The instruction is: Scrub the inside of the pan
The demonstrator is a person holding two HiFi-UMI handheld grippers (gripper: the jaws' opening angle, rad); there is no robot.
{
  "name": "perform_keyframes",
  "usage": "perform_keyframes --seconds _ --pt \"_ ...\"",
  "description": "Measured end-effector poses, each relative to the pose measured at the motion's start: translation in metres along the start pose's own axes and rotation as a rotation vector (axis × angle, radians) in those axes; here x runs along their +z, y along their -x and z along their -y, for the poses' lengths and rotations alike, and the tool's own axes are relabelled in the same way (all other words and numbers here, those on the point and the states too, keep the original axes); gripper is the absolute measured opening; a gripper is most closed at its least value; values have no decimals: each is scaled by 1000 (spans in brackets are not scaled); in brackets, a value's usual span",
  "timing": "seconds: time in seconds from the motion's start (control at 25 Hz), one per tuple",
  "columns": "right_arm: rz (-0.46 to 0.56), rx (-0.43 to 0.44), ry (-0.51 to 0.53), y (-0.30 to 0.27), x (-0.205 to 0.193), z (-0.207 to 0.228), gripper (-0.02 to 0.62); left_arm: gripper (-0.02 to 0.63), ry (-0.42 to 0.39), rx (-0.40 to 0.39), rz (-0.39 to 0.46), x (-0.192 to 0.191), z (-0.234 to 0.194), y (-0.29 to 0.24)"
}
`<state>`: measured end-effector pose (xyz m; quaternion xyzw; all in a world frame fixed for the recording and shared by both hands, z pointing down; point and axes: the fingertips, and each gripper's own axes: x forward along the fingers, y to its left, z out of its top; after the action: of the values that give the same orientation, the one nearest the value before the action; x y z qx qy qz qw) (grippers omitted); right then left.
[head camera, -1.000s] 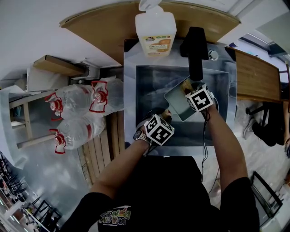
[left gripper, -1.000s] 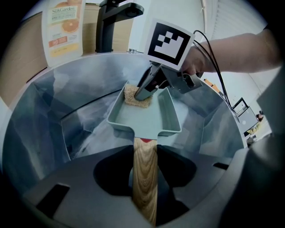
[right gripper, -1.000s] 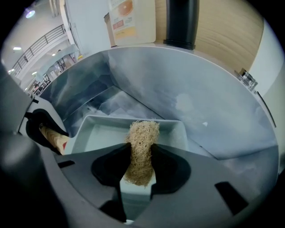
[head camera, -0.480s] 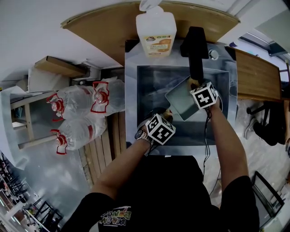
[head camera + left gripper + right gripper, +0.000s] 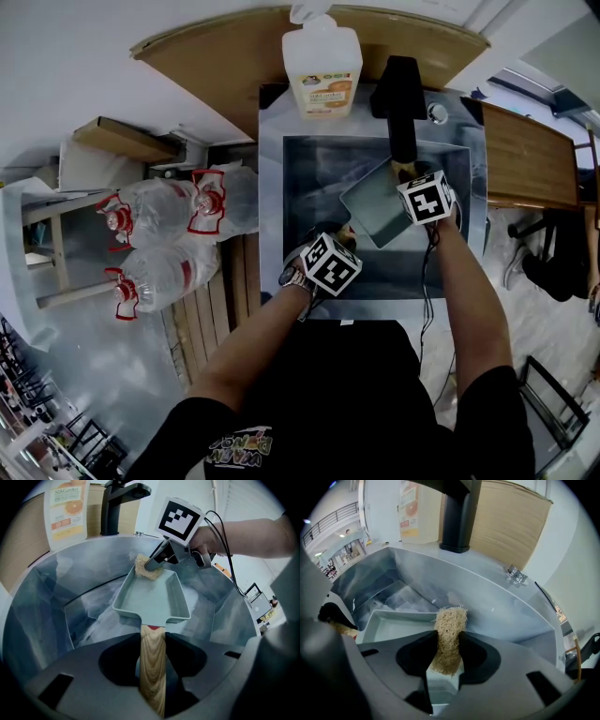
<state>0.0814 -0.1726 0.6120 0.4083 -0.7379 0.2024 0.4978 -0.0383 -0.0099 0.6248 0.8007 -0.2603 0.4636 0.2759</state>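
Observation:
A grey-green rectangular pan (image 5: 373,216) with a wooden handle (image 5: 153,667) is held tilted inside the steel sink (image 5: 272,187). My left gripper (image 5: 153,641) is shut on that handle, with the pan (image 5: 152,599) straight ahead of it. My right gripper (image 5: 449,656) is shut on a tan fibrous scrubber (image 5: 449,634). In the left gripper view, the right gripper (image 5: 154,565) presses the scrubber (image 5: 146,569) against the pan's far end, at its left corner. In the head view, the right gripper's marker cube (image 5: 425,199) hides the scrubber.
A black faucet (image 5: 403,98) rises behind the sink, with a large soap bottle (image 5: 322,61) on the ledge to its left. Wrapped water bottles (image 5: 159,239) lie on the floor at left. A wooden worktop (image 5: 530,155) adjoins the sink at right.
My right gripper has moved with the scrubber toward the pan's far end, a little right and away from me. The left gripper and the pan have stayed put.

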Motion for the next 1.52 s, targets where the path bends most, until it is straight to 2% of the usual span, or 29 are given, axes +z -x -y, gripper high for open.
perform_keyframes --seconds 0.16,0.36,0.44,0.56,0.72,0.96,1.28,1.52 --pt "28 -50 -34 8 1 16 146 170 -1 -1 0 1 -1 0" --pt "78 -35 -117 30 -3 23 146 172 1 -3 -4 -1 0 0" --pt "93 7 -150 36 -4 14 146 172 2 -4 -4 -1 0 0" --pt "116 119 -173 42 -4 -14 146 172 0 -1 -3 0 0 1" --pt "85 253 -92 39 -14 -68 146 171 1 -1 -6 0 0 0" --pt "25 369 -3 27 -30 -129 146 172 1 -2 -4 0 1 1" --pt "-45 301 116 5 -36 -135 146 172 2 -1 -5 -1 0 0" --pt "-60 255 52 1 -36 -111 146 171 1 0 -2 0 0 0"
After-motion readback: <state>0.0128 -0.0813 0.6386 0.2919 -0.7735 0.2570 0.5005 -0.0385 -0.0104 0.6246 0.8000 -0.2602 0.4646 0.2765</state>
